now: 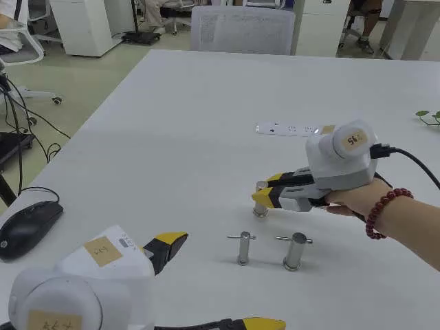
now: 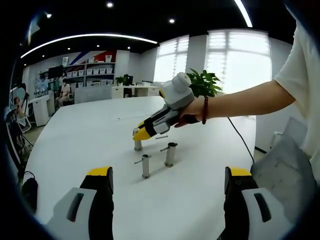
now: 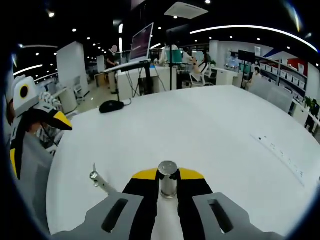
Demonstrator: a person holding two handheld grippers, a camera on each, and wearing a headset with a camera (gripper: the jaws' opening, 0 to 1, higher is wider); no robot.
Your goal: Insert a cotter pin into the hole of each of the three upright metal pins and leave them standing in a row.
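While the right tongs (image 1: 265,195) are pressed together around the top of a short upright grey metal pin (image 1: 260,207) on the white desk (image 1: 172,137), the left tongs (image 2: 168,174) hang spread and empty at the desk's near side. The held pin stands just behind a second grey metal pin (image 1: 243,251) and a third grey metal pin (image 1: 295,253). A thin cotter pin (image 1: 242,236) crosses the second's top and another cotter pin (image 1: 294,239) crosses the third's. Whether the held pin carries one cannot be told. Gripped so high, it would probably topple if dragged or released with sideways pull. Swinging it toward the row could strike a neighbour or shake a cotter pin loose.
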